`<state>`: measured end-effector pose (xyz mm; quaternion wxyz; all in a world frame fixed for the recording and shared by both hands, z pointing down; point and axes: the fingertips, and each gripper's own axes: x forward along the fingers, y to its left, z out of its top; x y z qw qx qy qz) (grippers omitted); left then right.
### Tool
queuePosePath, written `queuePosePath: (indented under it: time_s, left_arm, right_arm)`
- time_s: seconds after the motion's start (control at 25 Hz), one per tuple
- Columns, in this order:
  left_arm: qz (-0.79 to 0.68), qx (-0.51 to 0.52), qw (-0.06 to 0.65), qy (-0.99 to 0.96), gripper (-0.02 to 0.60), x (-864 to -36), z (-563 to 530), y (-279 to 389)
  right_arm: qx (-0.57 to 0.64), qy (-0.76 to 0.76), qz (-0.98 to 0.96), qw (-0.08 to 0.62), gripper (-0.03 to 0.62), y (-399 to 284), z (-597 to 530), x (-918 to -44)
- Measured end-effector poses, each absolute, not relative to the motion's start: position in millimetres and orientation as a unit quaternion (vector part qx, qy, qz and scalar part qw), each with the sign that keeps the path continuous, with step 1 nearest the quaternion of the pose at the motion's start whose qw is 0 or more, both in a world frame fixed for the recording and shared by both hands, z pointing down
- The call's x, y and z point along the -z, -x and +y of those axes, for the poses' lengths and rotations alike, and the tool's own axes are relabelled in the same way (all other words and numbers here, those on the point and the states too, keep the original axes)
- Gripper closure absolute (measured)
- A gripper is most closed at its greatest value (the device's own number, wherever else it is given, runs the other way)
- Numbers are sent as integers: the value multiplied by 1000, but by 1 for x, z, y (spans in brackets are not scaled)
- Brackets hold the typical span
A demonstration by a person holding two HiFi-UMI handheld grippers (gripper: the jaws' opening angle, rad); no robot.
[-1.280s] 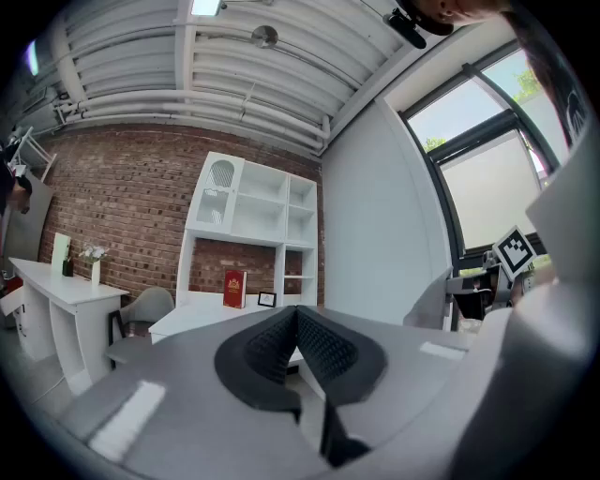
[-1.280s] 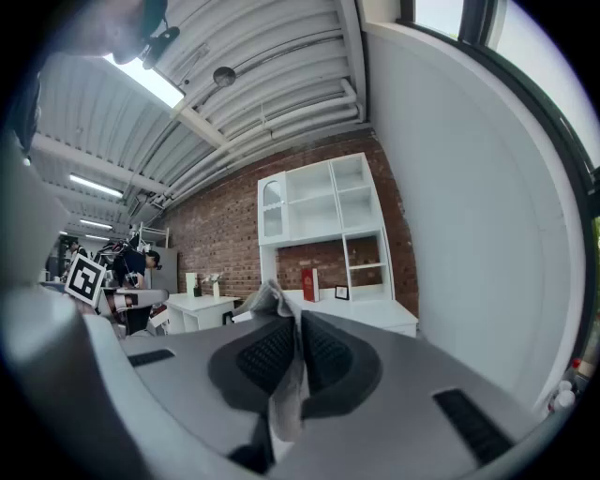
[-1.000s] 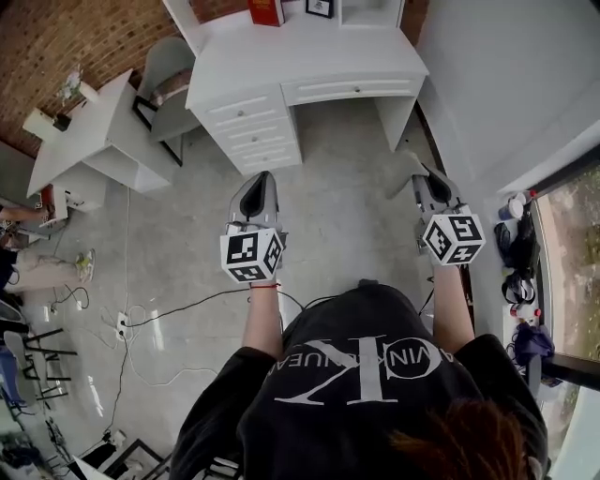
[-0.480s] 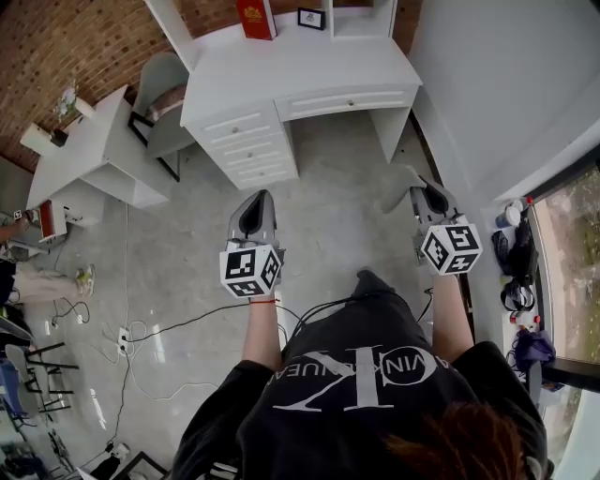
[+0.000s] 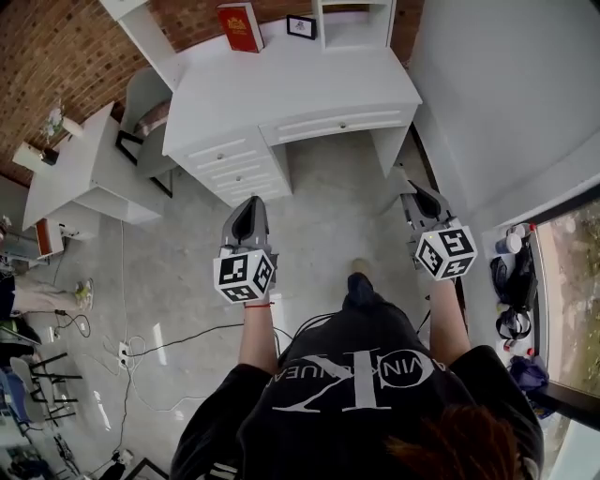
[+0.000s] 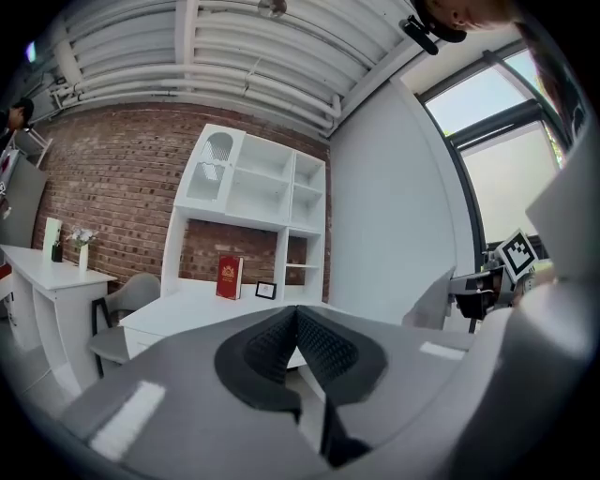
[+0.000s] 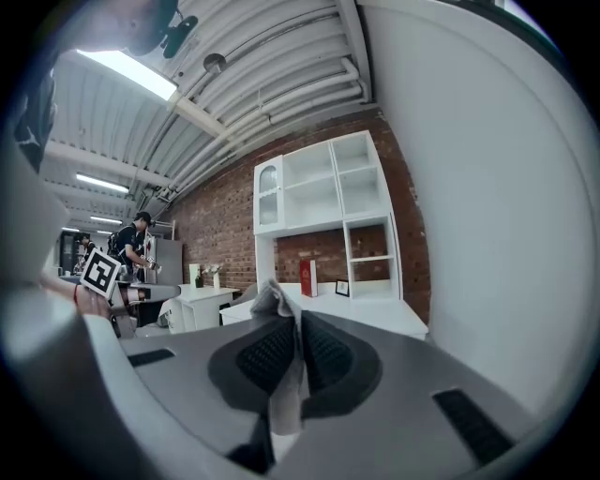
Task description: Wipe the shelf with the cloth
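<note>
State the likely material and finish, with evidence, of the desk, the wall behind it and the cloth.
Desk: probably painted wood or laminate; smooth, even white, satin-looking surface.
Wall: bare red brick, matt; pale mortar joints show.
Cloth: soft pale fabric, weave unclear; it creases and folds limply.

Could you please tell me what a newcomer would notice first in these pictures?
The white desk with its shelf unit stands ahead against the brick wall, with a red book upright at its back. Nearer, the right gripper is shut on a pale cloth, while the left gripper is shut with nothing in it.
</note>
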<state>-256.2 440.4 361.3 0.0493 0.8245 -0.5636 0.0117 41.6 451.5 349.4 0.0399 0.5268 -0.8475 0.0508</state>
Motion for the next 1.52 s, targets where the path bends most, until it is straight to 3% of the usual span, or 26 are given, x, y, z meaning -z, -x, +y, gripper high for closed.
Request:
queuePosePath:
  time_s: [0.76, 1.52]
  left_arm:
    - [-567, 2, 61, -821, 572, -368, 246, 153]
    - [-544, -11, 59, -837, 572, -367, 67, 142]
  right_arm:
    - [-48, -489, -869, 57, 576, -113, 256, -356]
    - [-55, -479, -873, 72, 576, -100, 77, -355]
